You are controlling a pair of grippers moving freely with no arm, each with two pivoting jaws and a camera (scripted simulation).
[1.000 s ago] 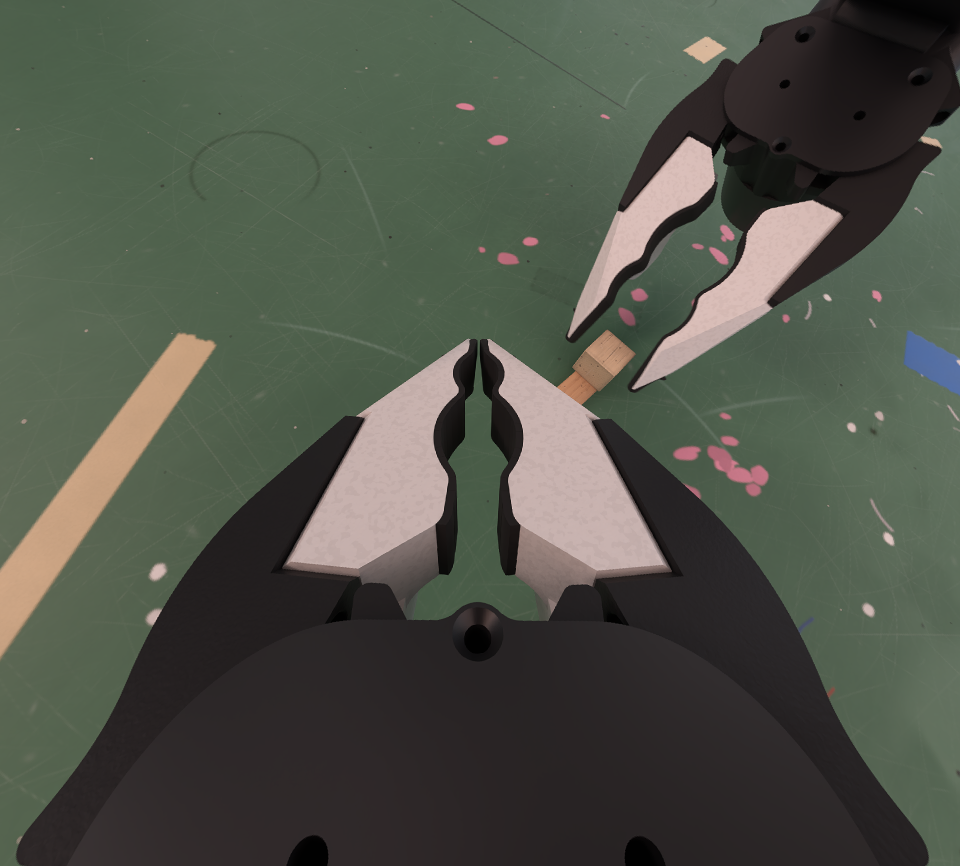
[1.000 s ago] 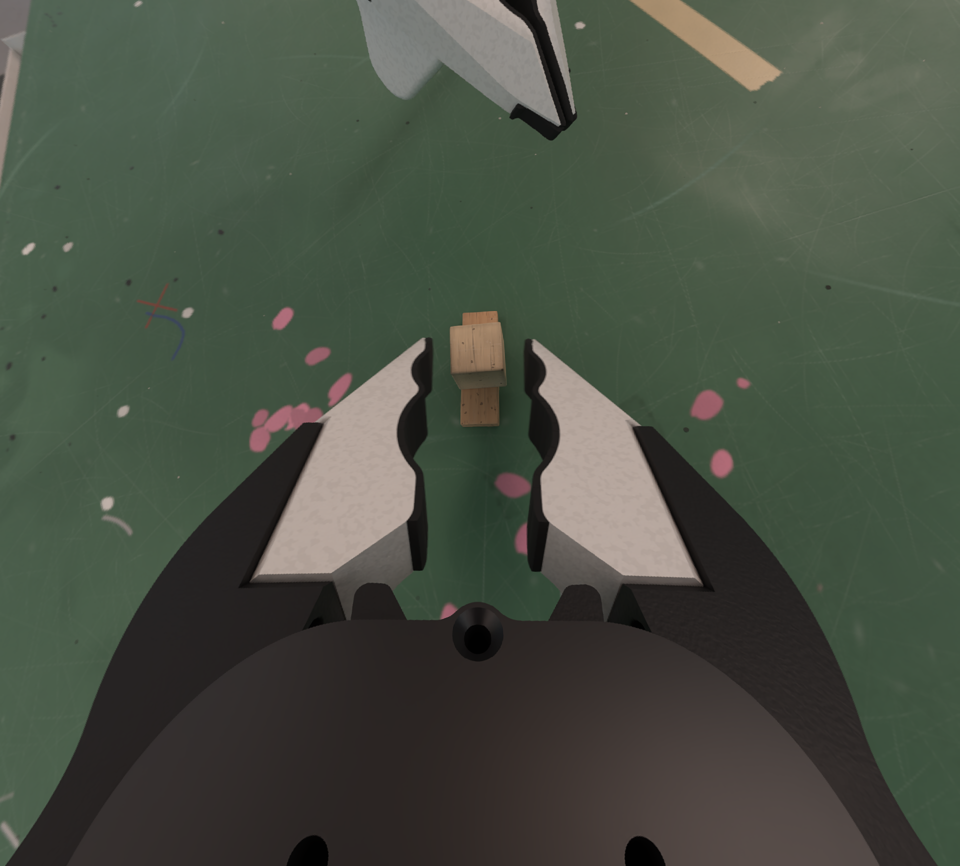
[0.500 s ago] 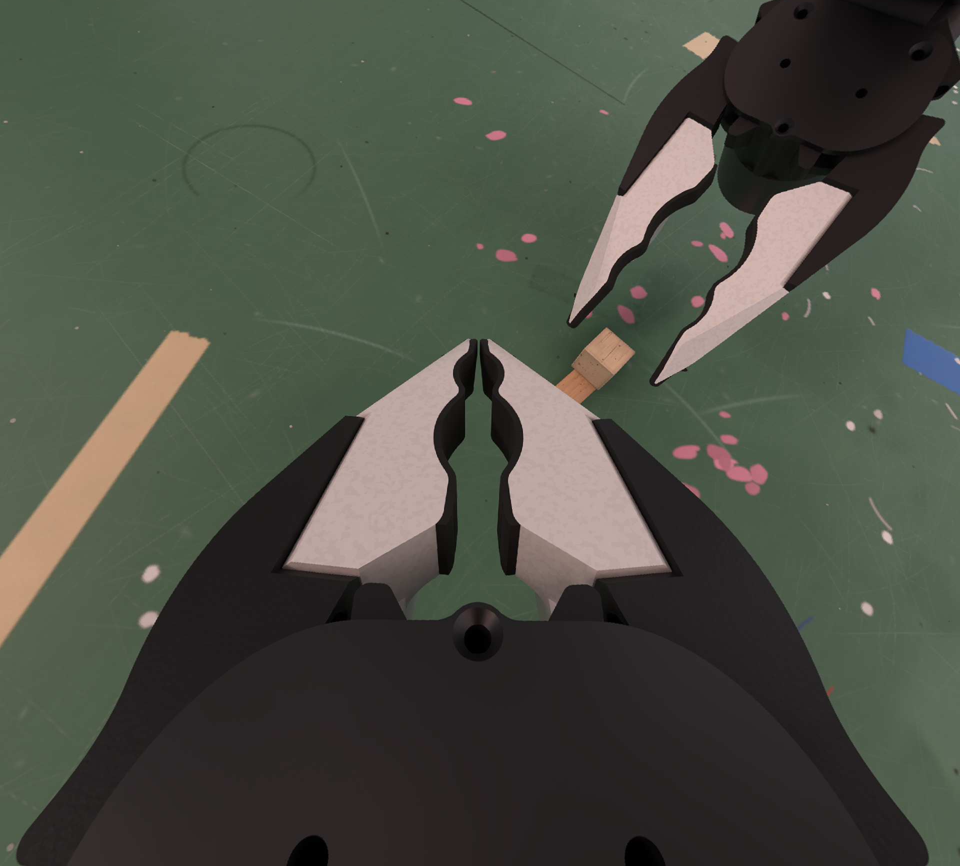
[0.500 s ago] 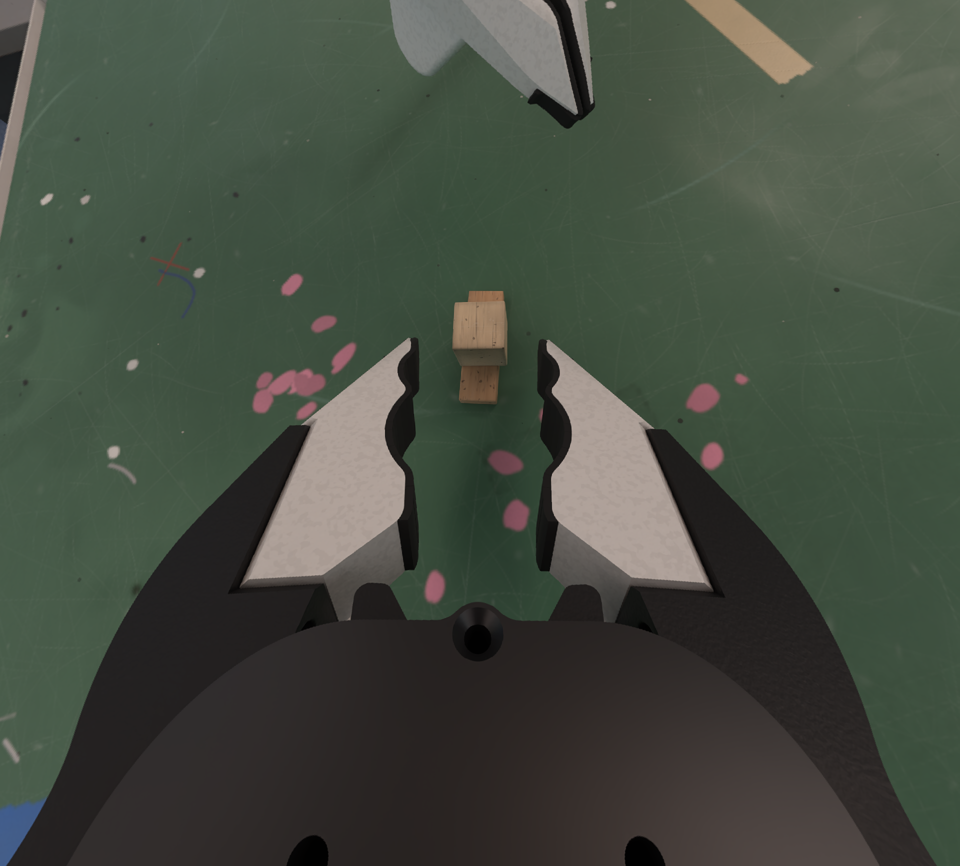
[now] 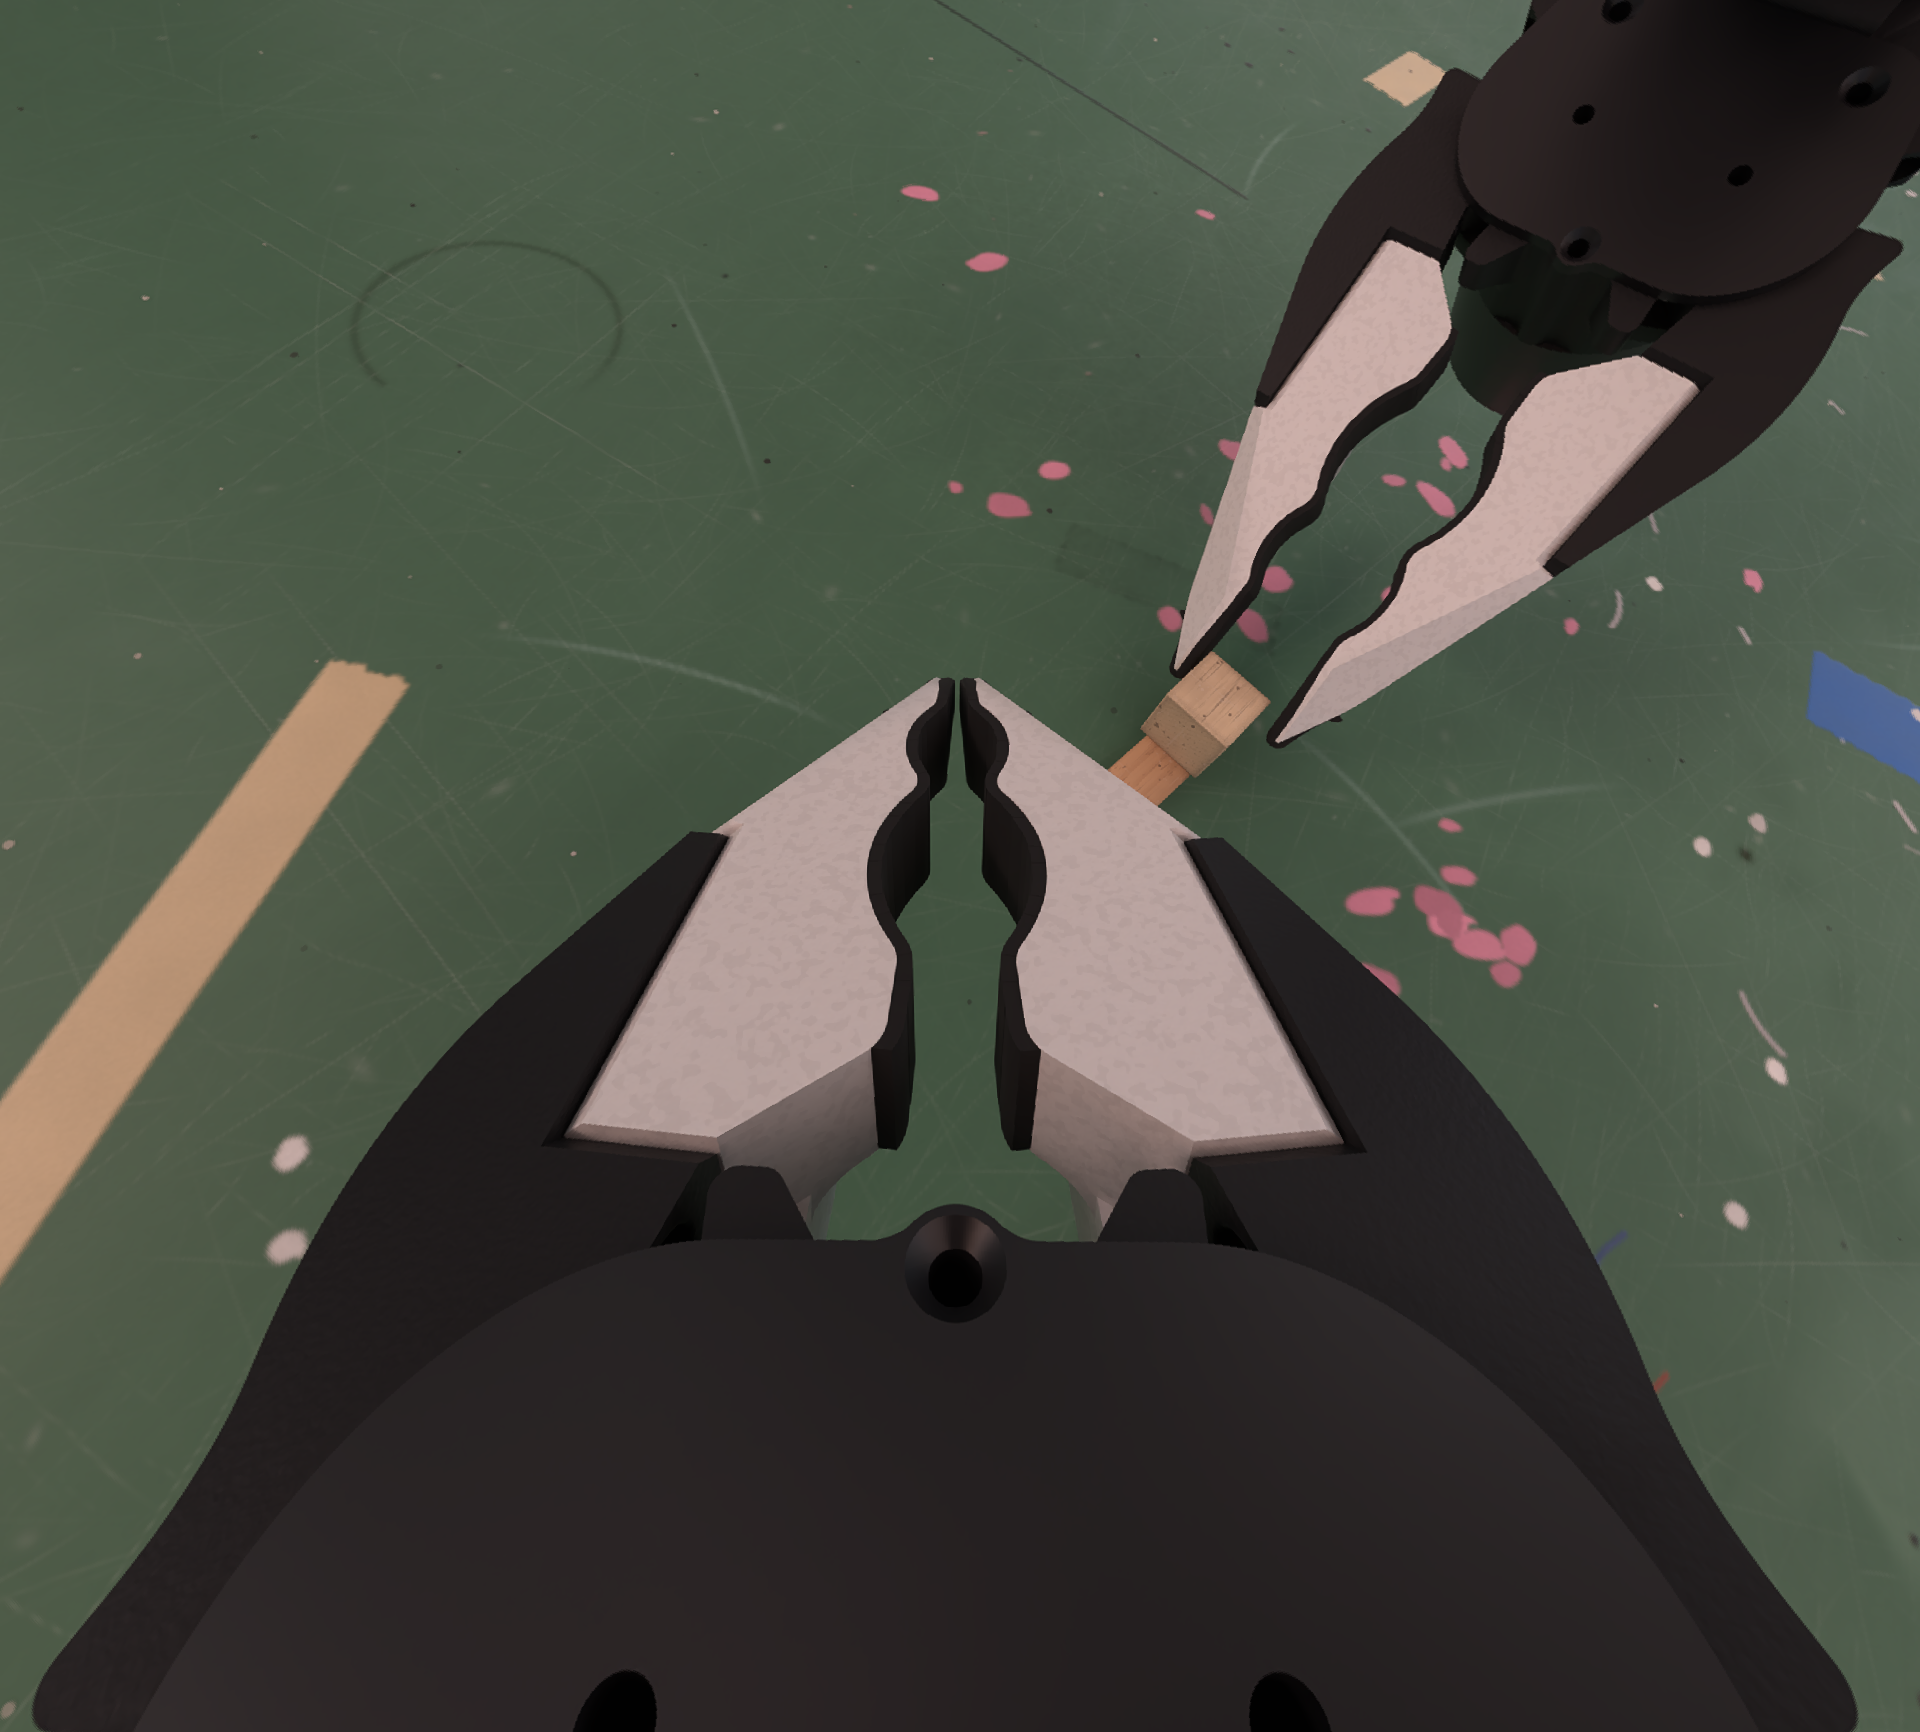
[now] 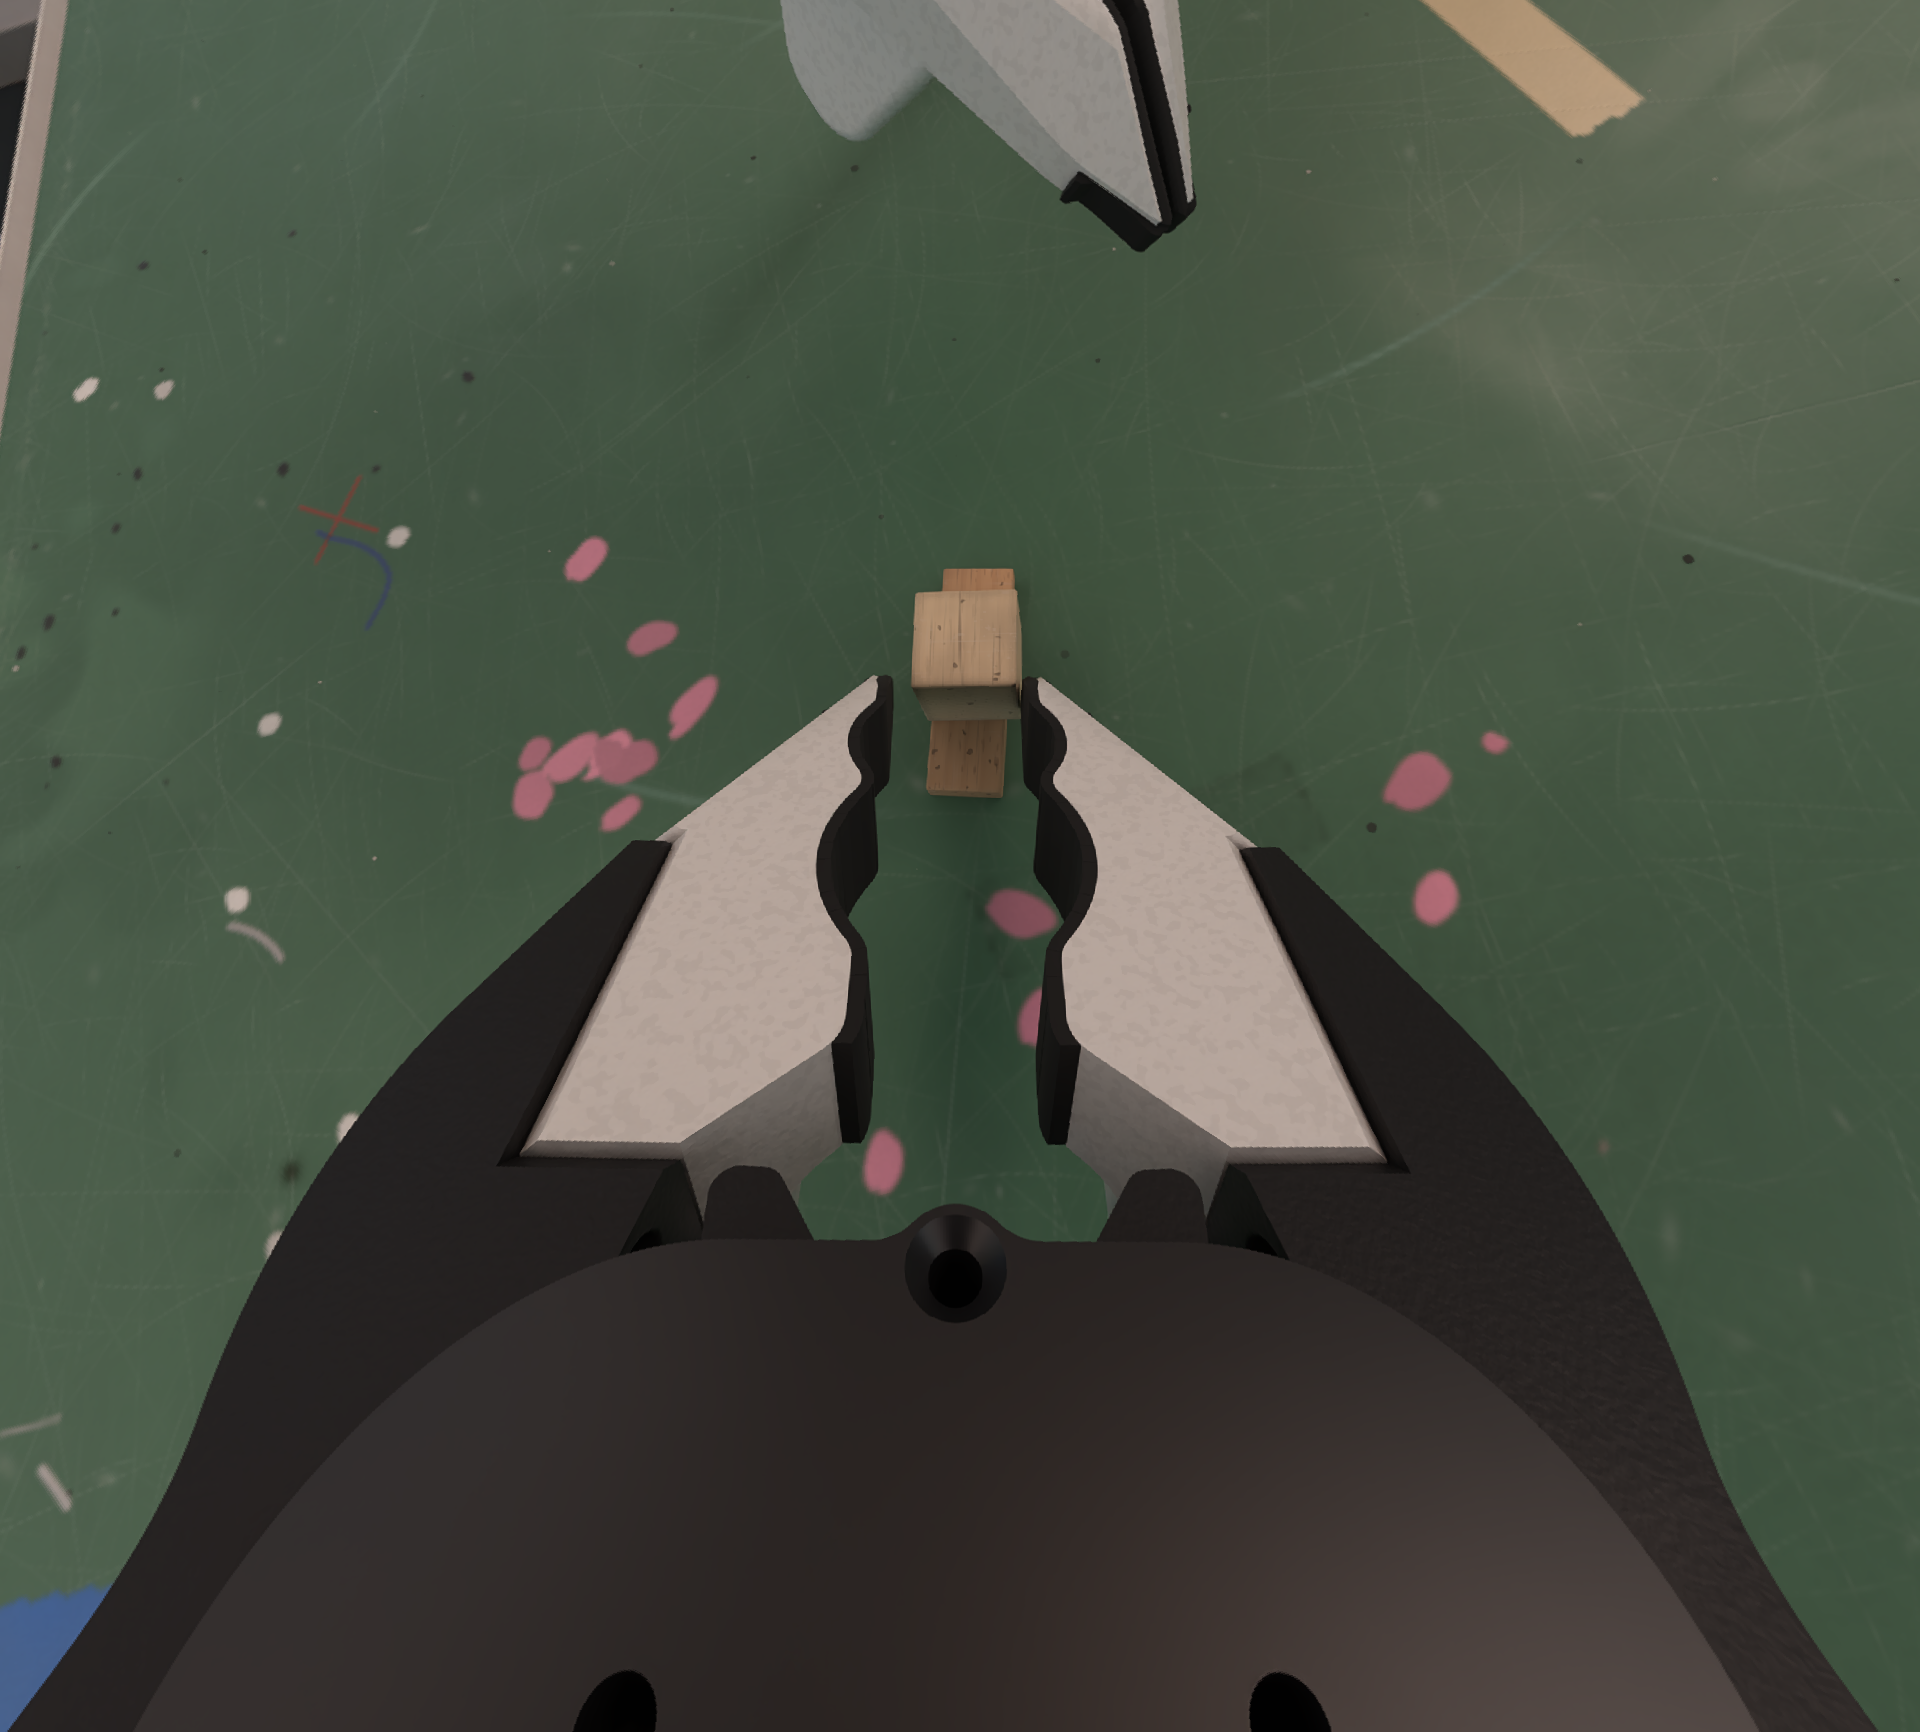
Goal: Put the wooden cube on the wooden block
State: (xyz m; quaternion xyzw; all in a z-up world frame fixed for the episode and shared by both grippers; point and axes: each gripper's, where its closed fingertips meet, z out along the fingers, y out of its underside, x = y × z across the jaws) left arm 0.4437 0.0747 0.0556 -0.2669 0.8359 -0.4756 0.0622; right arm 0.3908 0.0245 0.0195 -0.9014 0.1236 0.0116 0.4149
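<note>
Two claws, left claw (image 5: 954, 690) and right claw (image 6: 956, 695); one wooden cube (image 6: 966, 656); one wooden block (image 6: 966, 760).

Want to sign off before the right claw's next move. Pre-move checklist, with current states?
1. Wooden cube resting on wooden block: ok, block ends show on both sides of it.
2. Right claw open: ok, gap wider than the cube.
3. Right claw tips clear of the cube: cannot tell, one tip looks very close in the left wrist view.
4. Left claw shut and empty: ok.
5. Left claw apart from the stack: ok.
</note>
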